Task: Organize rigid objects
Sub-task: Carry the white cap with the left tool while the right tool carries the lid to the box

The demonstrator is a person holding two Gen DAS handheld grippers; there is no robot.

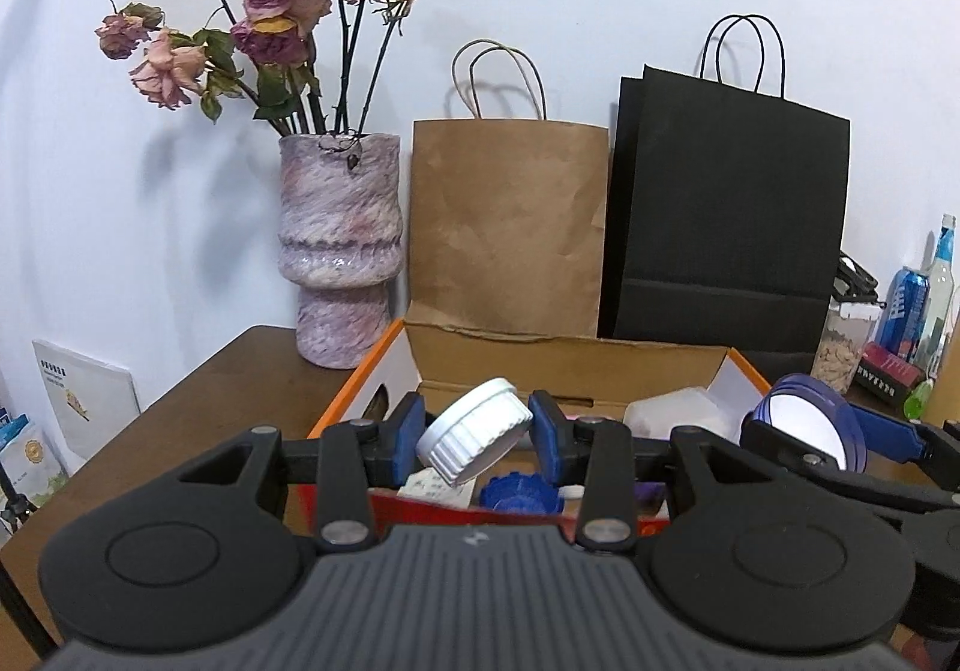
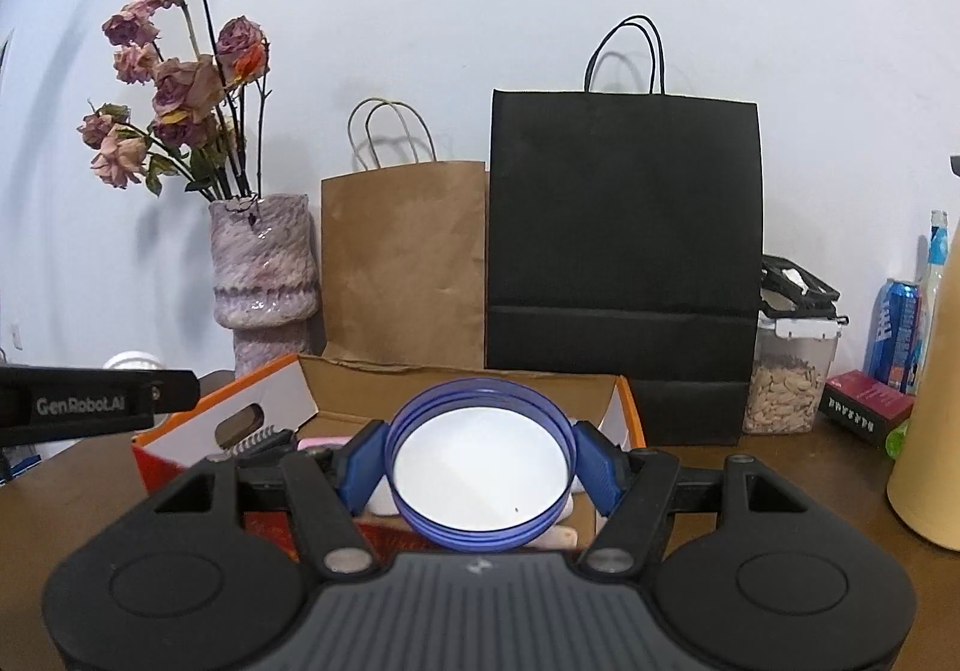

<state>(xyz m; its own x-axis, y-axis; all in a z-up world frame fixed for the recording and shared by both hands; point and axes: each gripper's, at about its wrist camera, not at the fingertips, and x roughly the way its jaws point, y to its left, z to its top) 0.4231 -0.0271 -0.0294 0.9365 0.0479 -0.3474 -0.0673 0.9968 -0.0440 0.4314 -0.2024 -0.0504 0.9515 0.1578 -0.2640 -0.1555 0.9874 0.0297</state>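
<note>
Brown table (image 1: 198,407) w/ white wall behind. Left gripper (image 1: 477,434) clamps a tilted white cap (image 1: 474,431) over the orange box (image 1: 354,389); blue pads touching both sides. Right gripper (image 2: 477,461) pinches a blue lid (image 2: 480,467), white inside facing cam, also above box. Behind box: vase (image 1: 339,245) w/ dried roses, brown bag (image 1: 507,227), black bag (image 1: 729,215).

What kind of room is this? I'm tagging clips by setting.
Probably a home or small-office side table: a vase of dried roses, paper shopping bags against the wall, and a nut jar beside a soda can.
</note>
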